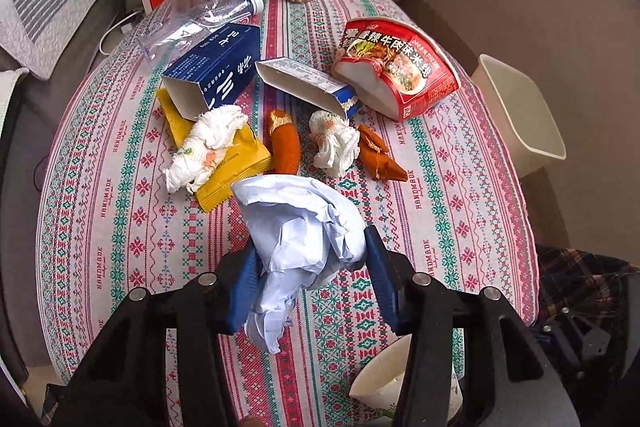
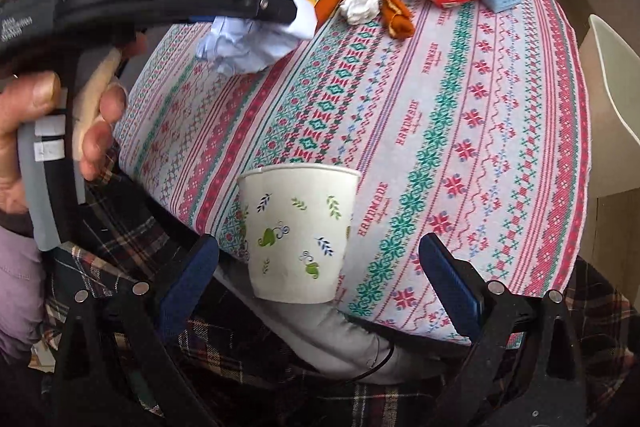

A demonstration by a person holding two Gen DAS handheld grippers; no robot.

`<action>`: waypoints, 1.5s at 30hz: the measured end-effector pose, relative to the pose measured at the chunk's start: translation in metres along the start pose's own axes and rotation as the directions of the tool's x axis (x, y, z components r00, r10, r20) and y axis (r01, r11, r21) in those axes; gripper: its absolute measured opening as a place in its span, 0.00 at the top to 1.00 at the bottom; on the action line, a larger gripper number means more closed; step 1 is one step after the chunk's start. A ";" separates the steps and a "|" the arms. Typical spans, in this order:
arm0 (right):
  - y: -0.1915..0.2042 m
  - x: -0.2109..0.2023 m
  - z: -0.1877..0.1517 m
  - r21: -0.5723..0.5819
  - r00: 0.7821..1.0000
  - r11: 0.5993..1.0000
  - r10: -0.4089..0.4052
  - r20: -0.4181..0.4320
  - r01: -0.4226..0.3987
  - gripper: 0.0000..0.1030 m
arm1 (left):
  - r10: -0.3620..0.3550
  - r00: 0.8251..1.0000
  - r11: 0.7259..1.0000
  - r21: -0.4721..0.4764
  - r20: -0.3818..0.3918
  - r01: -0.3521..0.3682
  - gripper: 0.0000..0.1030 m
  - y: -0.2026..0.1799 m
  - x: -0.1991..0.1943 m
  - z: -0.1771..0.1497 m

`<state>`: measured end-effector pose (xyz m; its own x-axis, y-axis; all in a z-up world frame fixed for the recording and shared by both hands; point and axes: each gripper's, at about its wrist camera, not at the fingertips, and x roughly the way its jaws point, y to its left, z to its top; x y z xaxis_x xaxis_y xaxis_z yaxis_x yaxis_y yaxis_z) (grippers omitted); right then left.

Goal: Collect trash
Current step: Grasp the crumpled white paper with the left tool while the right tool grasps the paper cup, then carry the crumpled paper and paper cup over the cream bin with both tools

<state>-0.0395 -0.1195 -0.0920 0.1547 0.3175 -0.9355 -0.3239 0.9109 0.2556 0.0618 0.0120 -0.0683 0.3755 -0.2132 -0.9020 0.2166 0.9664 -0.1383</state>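
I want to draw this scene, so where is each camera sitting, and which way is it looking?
Left wrist view: sits on the left gripper, looking forward across the table at the trash pile; its blue fingers pinch a crumpled white paper.
Right wrist view: sits on the right gripper, low at the table's near edge, facing a paper cup between its open fingers; the person's left hand shows, gripping the other tool.
Both views show the crumpled paper, the red noodle bowl and the white bin.
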 end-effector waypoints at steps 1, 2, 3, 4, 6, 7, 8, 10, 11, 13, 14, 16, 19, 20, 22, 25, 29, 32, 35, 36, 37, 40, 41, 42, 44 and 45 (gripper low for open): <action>0.004 0.004 0.000 -0.010 1.000 1.000 -0.015 -0.008 0.015 0.07 | -0.005 1.000 1.000 -0.002 0.009 0.005 0.52 -0.001 -0.002 0.000; 0.007 0.009 0.002 -0.018 1.000 1.000 -0.026 -0.017 0.025 0.07 | -0.009 1.000 1.000 -0.004 0.017 0.009 0.52 0.000 -0.005 0.000; 0.009 0.013 0.003 -0.025 0.999 0.999 -0.035 -0.025 0.034 0.07 | -0.010 1.000 1.000 -0.006 0.025 0.011 0.52 0.001 -0.009 -0.001; 0.008 0.021 0.005 -0.027 0.998 0.999 -0.048 -0.035 0.047 0.07 | -0.010 0.999 1.000 -0.009 0.032 0.010 0.52 0.003 -0.011 -0.001; 0.008 0.029 0.007 -0.016 0.997 0.999 -0.052 -0.055 0.052 0.07 | -0.009 0.999 1.000 -0.017 0.042 0.010 0.52 0.007 -0.015 -0.002; 0.008 0.033 0.008 -0.006 0.997 0.999 -0.043 -0.061 0.042 0.08 | -0.010 0.999 1.000 -0.023 0.044 0.011 0.52 0.010 -0.015 -0.002; 0.006 0.036 0.009 0.010 0.998 1.000 -0.023 -0.064 0.023 0.14 | -0.010 0.999 1.000 -0.029 0.045 0.012 0.52 0.012 -0.015 -0.002; 0.002 0.043 0.011 0.040 0.996 0.999 0.019 -0.089 -0.015 0.31 | -0.014 0.999 0.999 -0.043 0.042 0.016 0.51 0.017 -0.014 -0.001; 0.003 0.046 0.011 0.051 0.995 0.998 0.036 -0.095 -0.031 0.33 | -0.015 0.999 0.999 -0.050 0.041 0.017 0.51 0.018 -0.014 -0.002; 0.003 0.045 0.013 0.046 0.997 0.998 0.035 -0.075 -0.032 0.35 | -0.015 0.999 0.998 -0.067 0.040 0.018 0.51 0.022 -0.014 -0.002; 0.004 0.044 0.016 0.038 0.998 0.999 0.029 -0.062 -0.027 0.37 | -0.014 0.999 0.997 -0.073 0.041 0.017 0.51 0.024 -0.015 -0.003; 0.002 0.037 0.016 0.029 0.999 0.999 0.018 -0.038 -0.017 0.40 | -0.010 0.999 0.996 -0.083 0.047 0.014 0.51 0.027 -0.016 -0.004; -0.001 0.025 0.028 0.027 1.000 1.000 0.010 0.005 -0.010 0.41 | -0.012 0.998 0.995 -0.097 0.061 0.018 0.51 0.031 -0.019 -0.004; -0.005 0.025 0.034 0.028 1.000 1.000 0.005 0.021 -0.005 0.42 | -0.014 0.998 0.995 -0.102 0.068 0.021 0.51 0.032 -0.020 -0.003; -0.007 0.012 0.045 0.028 0.998 1.000 -0.004 0.063 0.002 0.42 | -0.012 0.996 0.993 -0.113 0.090 0.022 0.51 0.033 -0.024 0.000; -0.012 -0.013 0.067 0.018 0.989 1.000 -0.025 0.149 0.022 0.42 | -0.011 0.989 0.992 -0.125 0.145 0.030 0.51 0.035 -0.032 0.006; -0.015 -0.048 0.097 0.004 0.961 0.998 -0.064 0.269 0.065 0.42 | 0.015 0.977 0.990 -0.137 0.214 0.014 0.51 0.034 -0.043 0.017; -0.020 -0.069 0.118 0.009 0.932 0.996 -0.090 0.350 0.092 0.41 | 0.032 0.967 0.989 -0.145 0.252 0.005 0.51 0.030 -0.051 0.029; -0.024 -0.078 0.136 0.026 0.902 0.994 -0.111 0.418 0.110 0.41 | 0.064 0.953 0.990 -0.136 0.297 -0.024 0.51 0.023 -0.061 0.042; -0.028 -0.083 0.141 0.033 0.889 0.992 -0.121 0.441 0.118 0.41 | 0.077 0.947 0.990 -0.133 0.313 -0.036 0.51 0.021 -0.064 0.047; -0.031 -0.088 0.146 0.040 0.877 0.991 -0.131 0.463 0.127 0.41 | 0.089 0.941 0.990 -0.134 0.326 -0.047 0.51 0.019 -0.067 0.052; -0.040 -0.101 0.157 0.060 0.829 0.983 -0.176 0.531 0.171 0.41 | 0.106 0.933 0.988 -0.140 0.345 -0.060 0.51 0.016 -0.071 0.070; -0.043 -0.104 0.161 0.066 0.811 0.980 -0.191 0.553 0.185 0.41 | 0.114 0.929 0.988 -0.142 0.352 -0.067 0.51 0.014 -0.073 0.076; -0.047 -0.109 0.165 0.073 0.793 0.977 -0.206 0.574 0.201 0.41 | 0.123 0.925 0.987 -0.142 0.359 -0.076 0.51 0.012 -0.074 0.082; -0.054 -0.116 0.171 0.087 0.755 0.968 -0.239 0.611 0.235 0.41 | 0.140 0.917 0.986 -0.141 0.373 -0.093 0.51 0.007 -0.076 0.093; -0.057 -0.119 0.175 0.095 0.735 0.963 -0.254 0.628 0.252 0.41 | 0.144 0.914 0.985 -0.139 0.380 -0.097 0.51 0.004 -0.077 0.098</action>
<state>0.1238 -0.1635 0.0470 0.7824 0.1677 -0.5997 -0.1847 0.9822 0.0337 0.1224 0.0177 0.0409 0.7168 -0.1101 -0.6886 0.0514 0.9931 -0.1053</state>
